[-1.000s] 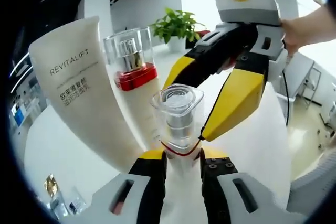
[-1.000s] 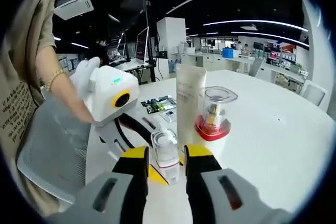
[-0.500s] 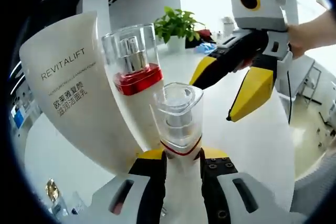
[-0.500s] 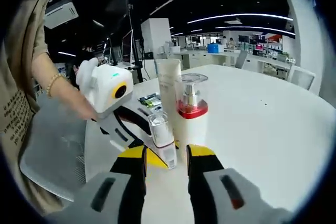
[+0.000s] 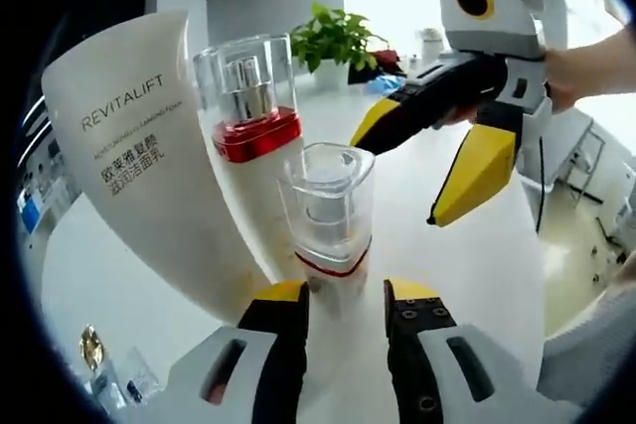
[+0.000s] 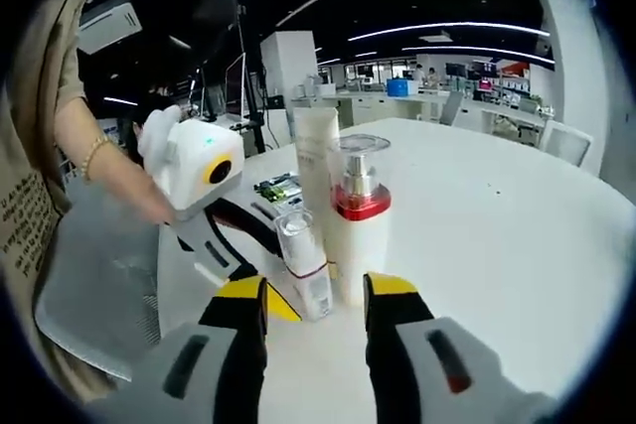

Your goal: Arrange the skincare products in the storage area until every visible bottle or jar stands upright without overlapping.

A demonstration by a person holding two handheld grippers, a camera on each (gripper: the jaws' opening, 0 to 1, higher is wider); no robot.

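Note:
Three products stand close together on the white table (image 6: 497,245). A white REVITALIFT tube (image 5: 149,166) (image 6: 316,161) is at the back. A tall white bottle with a red collar and clear cap (image 5: 248,116) (image 6: 358,215) stands in front of it. A small clear-capped bottle with a red line (image 5: 326,215) (image 6: 303,265) leans slightly. My left gripper (image 5: 346,295) (image 6: 270,293) is open, jaws set loosely on either side of the small bottle's base. My right gripper (image 6: 316,290) (image 5: 397,181) is open and holds nothing, a short way in front of the bottles.
Small sachets (image 6: 278,189) (image 5: 109,369) lie on the table beyond the tube. A potted plant (image 5: 333,42) stands at the far side. A grey mesh chair (image 6: 99,265) and a person's arm (image 6: 89,156) are beside the table edge.
My left jaws have parted a little around the small bottle. My right jaws have spread wider and backed slightly off the bottles.

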